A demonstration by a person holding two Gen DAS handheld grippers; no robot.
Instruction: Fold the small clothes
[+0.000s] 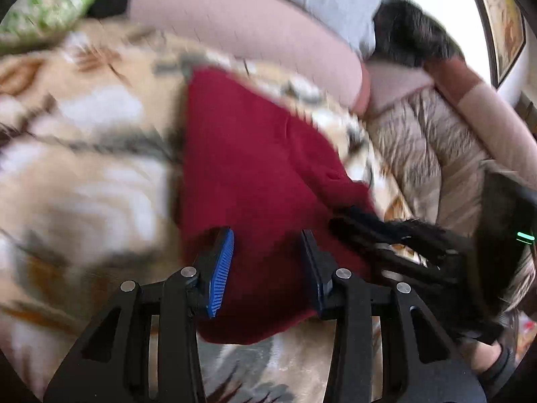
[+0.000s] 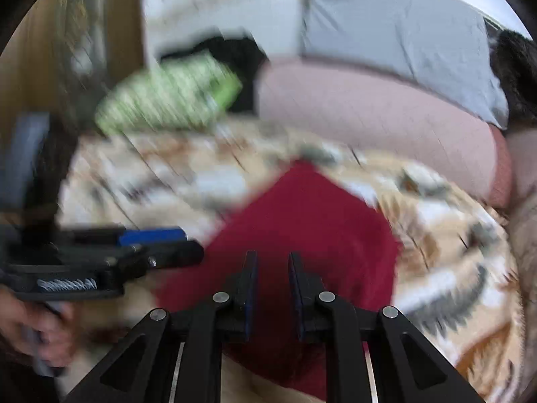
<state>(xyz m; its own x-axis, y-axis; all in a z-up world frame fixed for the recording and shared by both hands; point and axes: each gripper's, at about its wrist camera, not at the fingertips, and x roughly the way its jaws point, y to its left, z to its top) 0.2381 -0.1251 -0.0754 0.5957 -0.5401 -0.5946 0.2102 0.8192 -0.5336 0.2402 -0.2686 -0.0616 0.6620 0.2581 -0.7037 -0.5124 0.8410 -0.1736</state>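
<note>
Though motion-blurred, left wrist view: left gripper (image 1: 266, 268) jaws apart, nothing clamped, red garment (image 1: 261, 174) lying flat between and ahead of them on a beige patterned blanket (image 1: 84, 154). Right gripper (image 1: 379, 235) enters from the right at the garment's edge. Pink cushion (image 1: 235, 33) ahead, quilted jacket (image 1: 412, 154) ahead-right.

Right wrist view: right gripper (image 2: 272, 285) jaws slightly apart, empty, over the garment (image 2: 312, 228). Left gripper (image 2: 151, 245) to its left. Green patterned item (image 2: 167, 100) ahead-left, grey pillow (image 2: 402, 33) beyond.
</note>
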